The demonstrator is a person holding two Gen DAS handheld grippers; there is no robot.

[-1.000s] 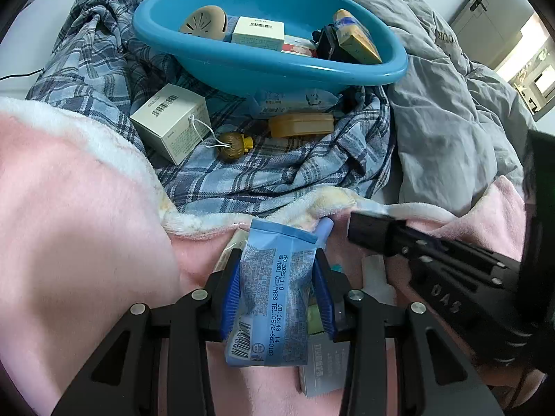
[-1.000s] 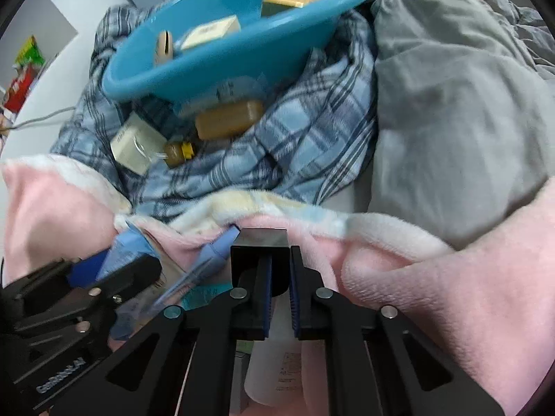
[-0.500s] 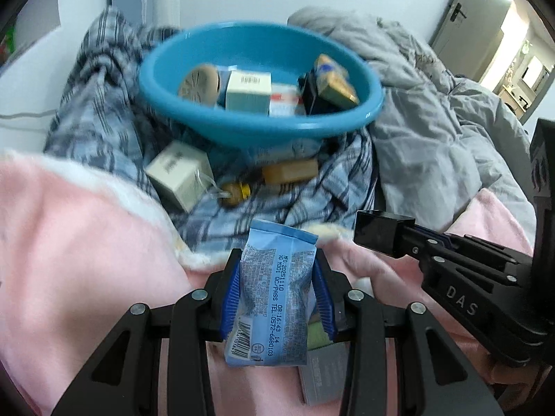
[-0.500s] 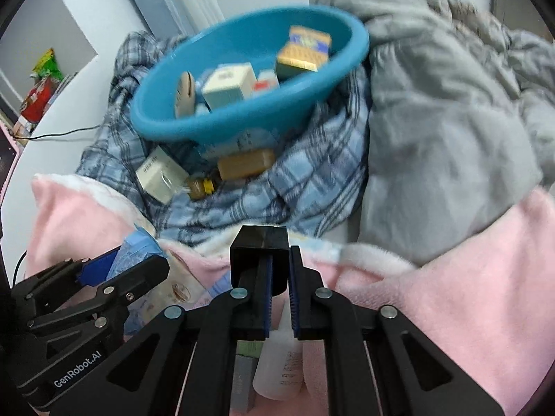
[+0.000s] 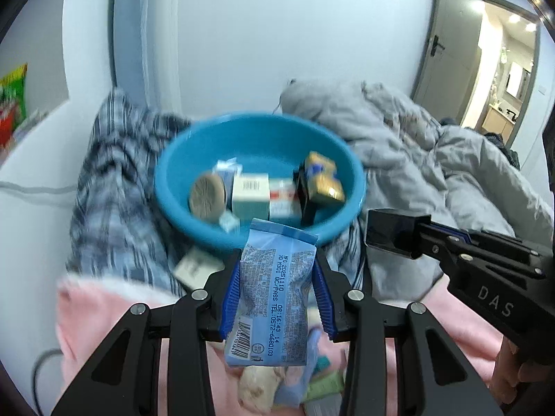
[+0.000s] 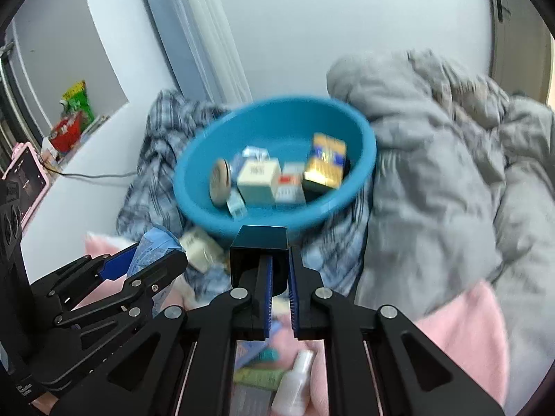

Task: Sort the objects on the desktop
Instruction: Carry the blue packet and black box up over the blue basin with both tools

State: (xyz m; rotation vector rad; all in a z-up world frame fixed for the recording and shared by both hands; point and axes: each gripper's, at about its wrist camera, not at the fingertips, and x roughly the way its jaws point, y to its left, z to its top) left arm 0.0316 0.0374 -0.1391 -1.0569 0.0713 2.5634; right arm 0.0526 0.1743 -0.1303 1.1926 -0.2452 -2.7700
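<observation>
My left gripper (image 5: 277,298) is shut on a light blue snack packet (image 5: 274,298) and holds it raised, just in front of the blue basin (image 5: 173,190). My right gripper (image 6: 277,287) is shut on a small black box (image 6: 259,242), also raised before the basin (image 6: 364,152). The basin holds several small boxes and a round tan disc (image 5: 207,196). The right gripper with its box (image 5: 392,235) shows at the right of the left wrist view. The left gripper (image 6: 138,270) shows at the left of the right wrist view.
The basin rests on a plaid shirt (image 5: 107,173) beside a grey quilt (image 6: 451,173). A white box (image 5: 194,267) lies on the shirt below the basin. A pink blanket (image 6: 461,329) below carries a white bottle (image 6: 295,381), green tubes and other small items.
Both grippers have risen with their loads, so the basin's inside now shows and the wall and doorway come into view. Neither grip has changed.
</observation>
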